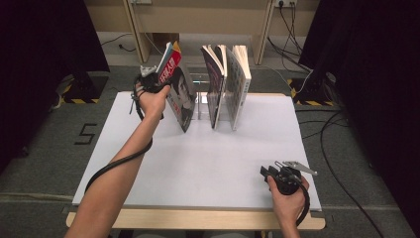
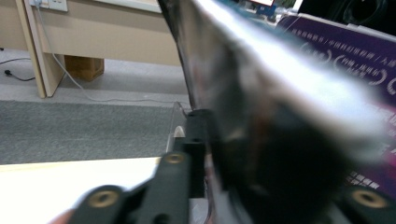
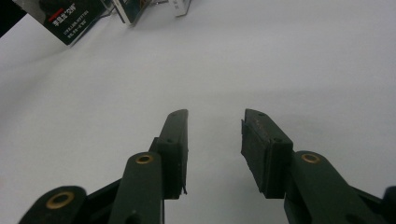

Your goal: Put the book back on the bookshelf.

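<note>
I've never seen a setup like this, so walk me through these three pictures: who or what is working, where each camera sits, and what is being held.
A person works with two hand-held tools, each ending in a black two-jaw gripper. One camera looks down from above the white table; the other two ride on the grippers. The left gripper is clamped on a glossy dark-covered book with a face on it, tilted beside two more upright books in a clear rack. The right gripper rests open and empty near the table's front edge.

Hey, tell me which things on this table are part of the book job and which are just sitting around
In the job:
- left gripper, clamped on the tilted book
- clear rack
- two standing books in it

Sitting around:
- right gripper, open above the white table
- floor cables
</note>
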Demonstrator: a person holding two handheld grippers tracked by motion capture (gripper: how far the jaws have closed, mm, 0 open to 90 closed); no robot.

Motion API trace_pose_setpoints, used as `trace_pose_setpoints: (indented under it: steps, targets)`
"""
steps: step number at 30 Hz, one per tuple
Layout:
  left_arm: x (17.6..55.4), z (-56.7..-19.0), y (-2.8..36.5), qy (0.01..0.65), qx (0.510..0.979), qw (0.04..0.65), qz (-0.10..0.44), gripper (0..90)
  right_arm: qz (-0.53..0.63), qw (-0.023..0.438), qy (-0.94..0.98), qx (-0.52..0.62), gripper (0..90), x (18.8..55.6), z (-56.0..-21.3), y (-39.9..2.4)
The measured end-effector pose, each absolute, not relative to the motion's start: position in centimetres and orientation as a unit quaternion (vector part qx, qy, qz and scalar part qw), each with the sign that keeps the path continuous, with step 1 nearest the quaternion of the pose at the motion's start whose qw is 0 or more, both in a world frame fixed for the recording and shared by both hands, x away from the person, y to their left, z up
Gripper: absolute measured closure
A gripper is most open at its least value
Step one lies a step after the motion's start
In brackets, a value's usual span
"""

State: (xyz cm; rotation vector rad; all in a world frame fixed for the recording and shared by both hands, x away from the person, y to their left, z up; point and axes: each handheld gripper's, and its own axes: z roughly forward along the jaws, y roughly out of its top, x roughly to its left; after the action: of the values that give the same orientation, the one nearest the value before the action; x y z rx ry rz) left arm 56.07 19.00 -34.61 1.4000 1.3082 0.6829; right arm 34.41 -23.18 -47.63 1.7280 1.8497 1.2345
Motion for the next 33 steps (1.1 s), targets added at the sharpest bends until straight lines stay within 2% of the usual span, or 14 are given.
trace_pose_setpoints:
  steps: [3,12,17,23,33]
  targets:
    - [56.1,-34.3,18.8,0.538,0.596,0.521,0.290,86.0,0.432,0.159,0.646,0.609,61.2,34.4,-47.6,-23.2]
    - [55.4,-34.3,17.5,0.493,0.617,0.497,0.358,86.3,0.432,0.157,0.646,0.610,61.2,34.4,-47.7,-23.3]
    - [55.4,-34.1,17.0,0.477,0.629,0.486,0.376,86.2,0.431,0.159,0.646,0.609,61.1,34.4,-47.7,-23.3]
    - [55.6,-34.3,17.2,0.486,0.627,0.495,0.356,85.6,0.431,0.159,0.646,0.609,61.1,34.4,-47.7,-23.3]
    - [55.7,-34.5,17.8,0.491,0.623,0.496,0.353,82.0,0.432,0.160,0.646,0.609,61.0,34.4,-47.7,-23.2]
